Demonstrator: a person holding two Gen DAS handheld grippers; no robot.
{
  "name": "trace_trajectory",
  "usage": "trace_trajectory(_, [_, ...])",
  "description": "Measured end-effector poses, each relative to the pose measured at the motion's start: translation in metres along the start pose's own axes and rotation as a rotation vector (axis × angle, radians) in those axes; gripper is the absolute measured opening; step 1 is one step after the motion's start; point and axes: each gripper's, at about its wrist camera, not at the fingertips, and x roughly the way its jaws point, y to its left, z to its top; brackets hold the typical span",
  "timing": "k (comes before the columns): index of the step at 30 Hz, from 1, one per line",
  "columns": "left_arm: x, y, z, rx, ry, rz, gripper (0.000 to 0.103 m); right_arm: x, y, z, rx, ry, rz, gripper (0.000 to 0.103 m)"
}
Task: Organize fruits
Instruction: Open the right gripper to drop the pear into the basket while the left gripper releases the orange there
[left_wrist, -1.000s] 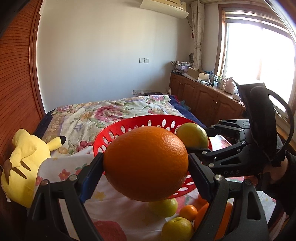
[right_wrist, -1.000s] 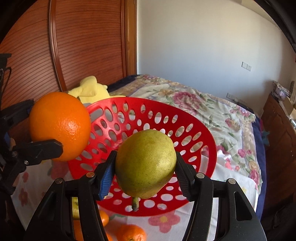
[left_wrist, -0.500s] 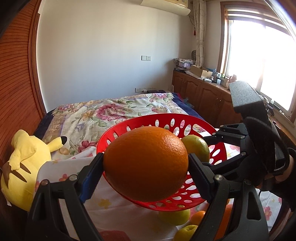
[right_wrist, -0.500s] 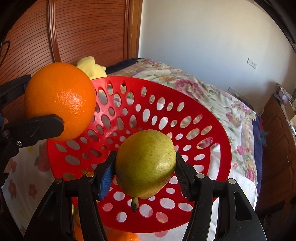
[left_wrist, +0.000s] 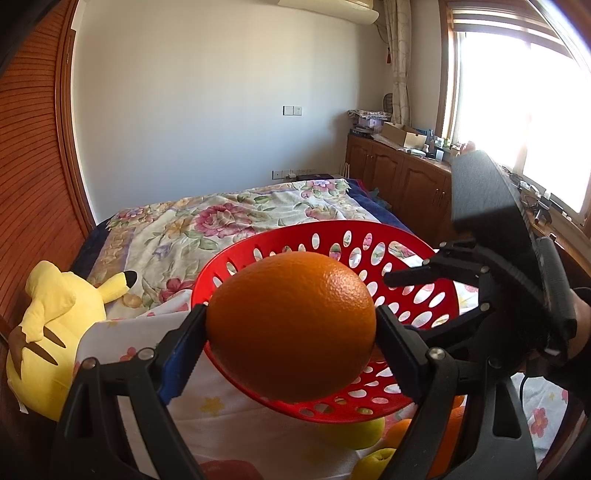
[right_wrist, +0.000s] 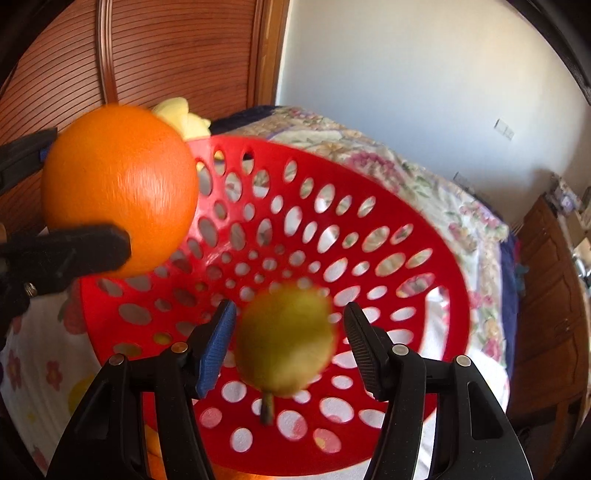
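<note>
My left gripper is shut on a large orange and holds it over the near rim of the red perforated basket. The orange also shows in the right wrist view, at the basket's left side. My right gripper is open above the red basket. A green pear, blurred, hangs between the parted fingers with gaps on both sides, stem down. In the left wrist view the right gripper reaches over the basket's right rim.
The basket stands on a flowered cloth. Several oranges and green fruits lie under its near rim. A yellow plush toy sits at the left by the wooden wall. A flowered bed lies behind, cabinets at the right.
My right gripper has opened and the pear is loose between its fingers, blurred as it drops. Both grippers moved closer over the basket. The left still holds the orange.
</note>
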Motion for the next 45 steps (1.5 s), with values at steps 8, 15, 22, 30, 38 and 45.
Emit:
trace_trajectory(8, [0.006,-0.006,-0.002,0.024,0.022,-0.006,0.088,-0.017,-0.01,0.0,0.037,-0.053,-0.002,0.062])
trace_trajectory(15, [0.027,-0.022,-0.009,0.076,0.081,-0.013,0.088,-0.036,-0.025,-0.013,0.11,-0.104,-0.011,0.062])
trace_trajectory(22, [0.043,-0.03,-0.016,0.089,0.139,0.017,0.089,-0.042,-0.026,-0.019,0.122,-0.126,-0.008,0.062])
trace_trajectory(30, [0.037,-0.025,-0.007,0.057,0.078,0.06,0.089,-0.044,-0.023,-0.025,0.135,-0.138,0.008,0.064])
trace_trajectory(38, [0.026,-0.025,-0.006,0.04,0.056,0.038,0.088,-0.054,-0.023,-0.034,0.158,-0.153,0.017,0.064])
trace_trajectory(45, [0.003,-0.034,-0.016,0.023,0.03,0.022,0.088,-0.07,-0.018,-0.042,0.179,-0.171,0.016,0.064])
